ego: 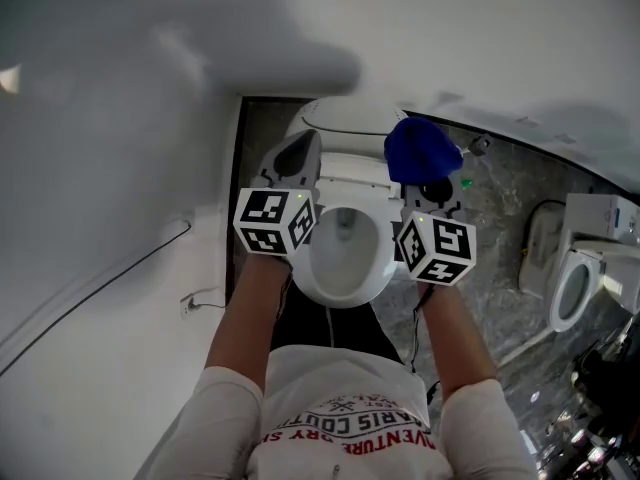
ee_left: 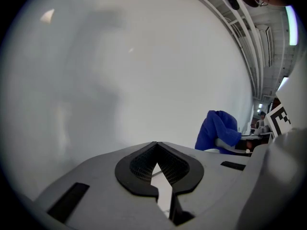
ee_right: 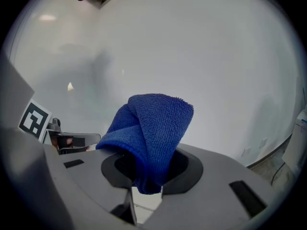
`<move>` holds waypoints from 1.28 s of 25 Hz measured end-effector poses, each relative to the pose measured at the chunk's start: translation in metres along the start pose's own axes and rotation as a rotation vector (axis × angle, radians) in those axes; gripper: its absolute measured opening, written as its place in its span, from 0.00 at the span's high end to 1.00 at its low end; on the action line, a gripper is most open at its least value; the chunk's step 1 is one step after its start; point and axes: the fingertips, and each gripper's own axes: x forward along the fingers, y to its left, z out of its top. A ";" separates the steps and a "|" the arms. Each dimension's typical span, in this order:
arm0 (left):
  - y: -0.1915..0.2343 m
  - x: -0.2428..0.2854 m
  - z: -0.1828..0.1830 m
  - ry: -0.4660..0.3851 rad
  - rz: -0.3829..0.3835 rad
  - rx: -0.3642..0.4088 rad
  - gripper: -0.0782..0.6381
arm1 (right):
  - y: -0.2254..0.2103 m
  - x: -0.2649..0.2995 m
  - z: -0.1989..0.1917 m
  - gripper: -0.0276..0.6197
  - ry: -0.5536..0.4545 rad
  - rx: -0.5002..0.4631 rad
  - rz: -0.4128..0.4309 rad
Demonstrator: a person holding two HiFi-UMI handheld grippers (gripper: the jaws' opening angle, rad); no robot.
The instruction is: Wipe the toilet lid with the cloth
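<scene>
- L gripper (ego: 293,158): jaws together, empty, held left of the bowl; spare, out of the way.
- Toilet lid (ego: 352,168): centre, far of the bowl, seems raised.
- R gripper (ee_right: 149,187): clamped on blue cloth (ego: 420,150), wad sticking out past the tips as a wiping pad, near lid's right.

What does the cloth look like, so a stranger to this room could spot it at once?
Find the white toilet in the middle of the head view, by the white wall. Just beyond its right rim, the right gripper pinches the cloth between its jaws. It is the only deep blue, fuzzy thing among white and grey.
</scene>
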 end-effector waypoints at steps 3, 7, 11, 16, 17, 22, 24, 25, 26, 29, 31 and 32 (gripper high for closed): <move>-0.010 -0.023 -0.007 -0.023 0.008 0.002 0.88 | 0.007 -0.022 -0.008 0.82 -0.009 -0.004 -0.004; -0.021 -0.048 -0.020 -0.048 -0.008 -0.012 0.88 | 0.012 -0.047 -0.019 0.82 -0.027 -0.013 -0.028; -0.030 -0.076 -0.041 -0.039 -0.024 -0.016 0.88 | 0.023 -0.075 -0.040 0.82 -0.024 -0.028 -0.054; -0.044 -0.122 -0.083 -0.020 -0.043 -0.011 0.88 | 0.039 -0.115 -0.082 0.82 0.024 -0.035 -0.100; -0.045 -0.131 -0.091 -0.013 -0.048 -0.008 0.88 | 0.043 -0.122 -0.090 0.82 0.034 -0.045 -0.106; -0.056 -0.159 -0.127 0.020 -0.082 0.002 0.88 | 0.052 -0.151 -0.123 0.82 0.048 -0.054 -0.133; -0.060 -0.168 -0.141 0.035 -0.085 0.004 0.88 | 0.052 -0.159 -0.137 0.82 0.060 -0.045 -0.140; -0.062 -0.172 -0.149 0.046 -0.084 0.006 0.88 | 0.052 -0.163 -0.145 0.82 0.070 -0.040 -0.142; -0.063 -0.176 -0.157 0.060 -0.082 0.005 0.88 | 0.053 -0.167 -0.153 0.82 0.083 -0.037 -0.143; -0.067 -0.191 -0.185 0.104 -0.075 -0.015 0.88 | 0.055 -0.179 -0.179 0.82 0.126 -0.034 -0.138; -0.069 -0.199 -0.205 0.140 -0.059 -0.036 0.88 | 0.057 -0.187 -0.196 0.82 0.154 -0.035 -0.126; -0.070 -0.202 -0.214 0.158 -0.052 -0.041 0.88 | 0.058 -0.191 -0.205 0.82 0.167 -0.034 -0.119</move>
